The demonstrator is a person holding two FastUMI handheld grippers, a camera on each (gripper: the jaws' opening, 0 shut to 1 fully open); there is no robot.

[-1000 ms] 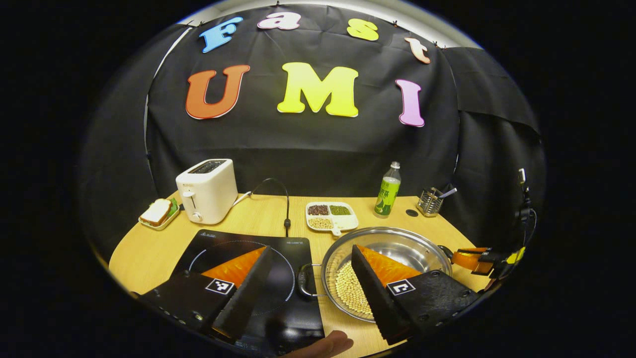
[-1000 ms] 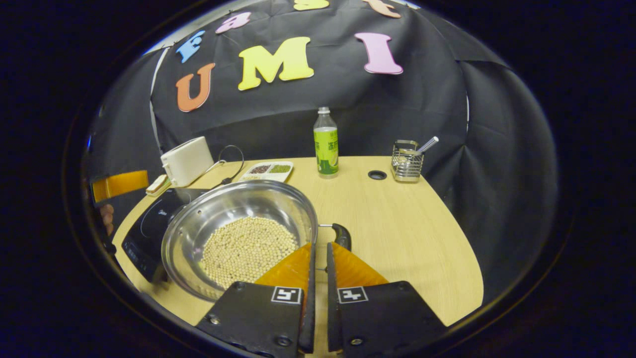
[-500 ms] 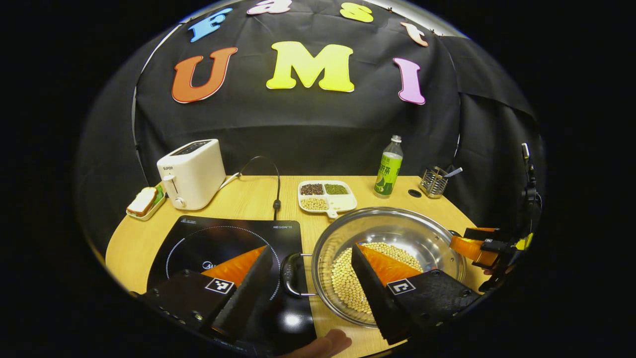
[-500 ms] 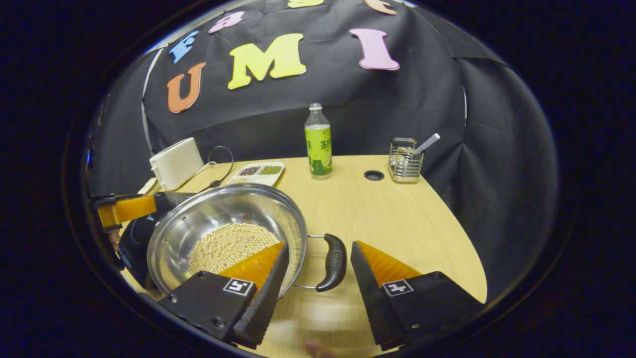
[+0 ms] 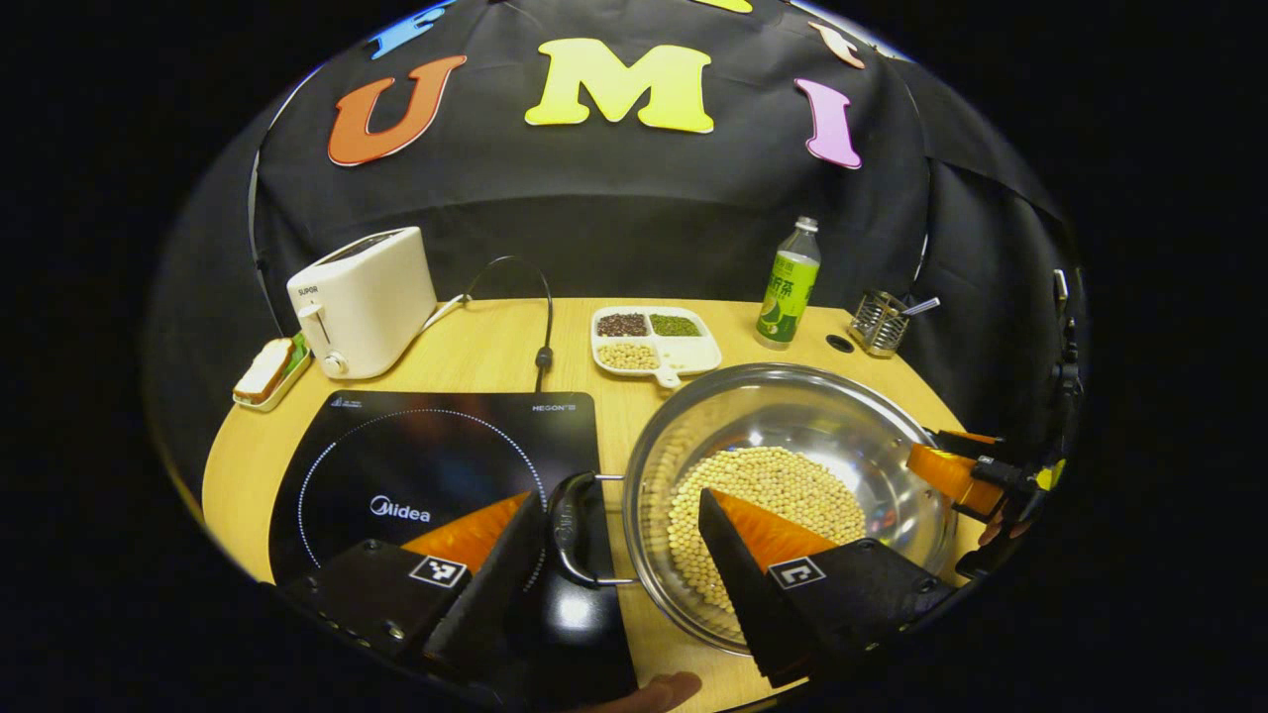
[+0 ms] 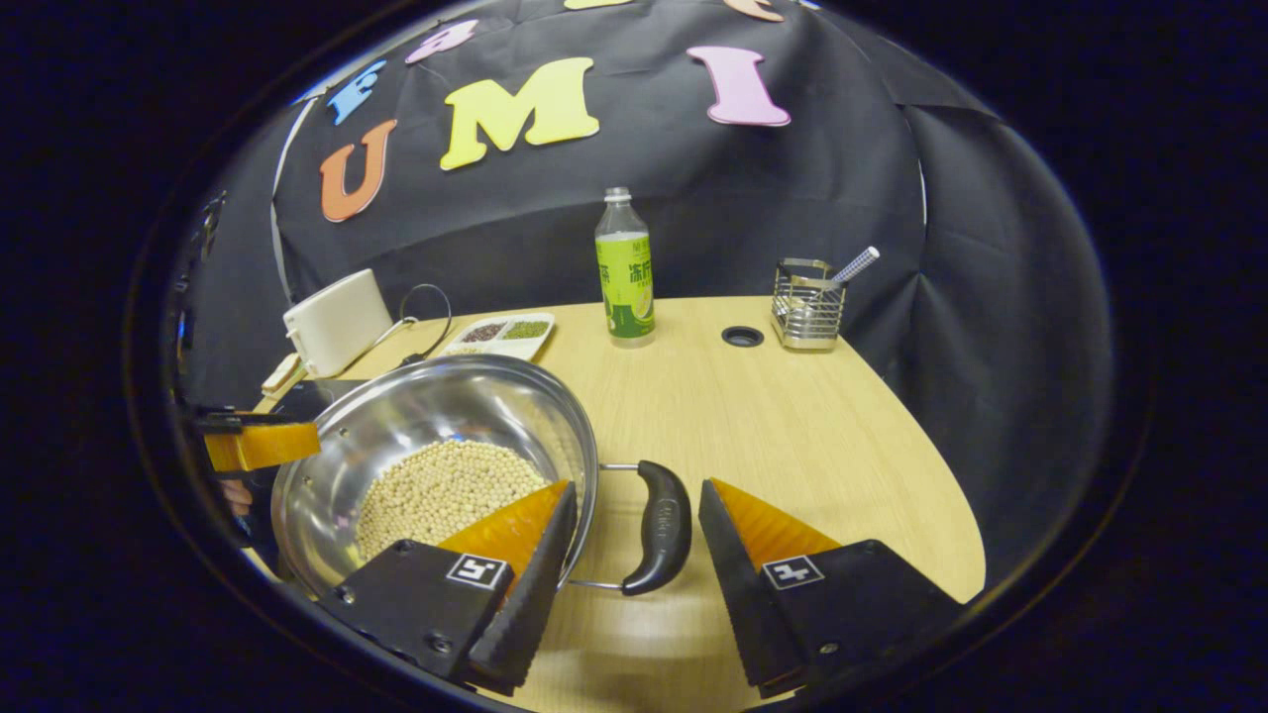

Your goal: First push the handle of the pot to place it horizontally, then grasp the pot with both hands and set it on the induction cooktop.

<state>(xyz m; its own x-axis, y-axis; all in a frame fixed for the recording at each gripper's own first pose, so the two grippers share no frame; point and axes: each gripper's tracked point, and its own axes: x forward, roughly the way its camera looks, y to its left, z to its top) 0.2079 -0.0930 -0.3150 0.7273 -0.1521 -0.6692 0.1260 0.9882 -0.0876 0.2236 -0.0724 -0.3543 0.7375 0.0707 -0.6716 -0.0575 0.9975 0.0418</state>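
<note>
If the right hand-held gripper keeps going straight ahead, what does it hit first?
Probably the pot's black side handle, which sits between the open fingers of the right hand-held gripper, just ahead. Depth is hard to judge, so the left finger might touch the pot rim.

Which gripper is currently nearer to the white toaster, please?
Left. The left gripper straddles the pot handle beside the cooktop, on the toaster side; the right gripper straddles the pot's opposite handle.

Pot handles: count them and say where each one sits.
2. One handle sits on the pot's cooktop side, between the left gripper's open fingers; the other handle sits opposite, between the right gripper's open fingers.
</note>
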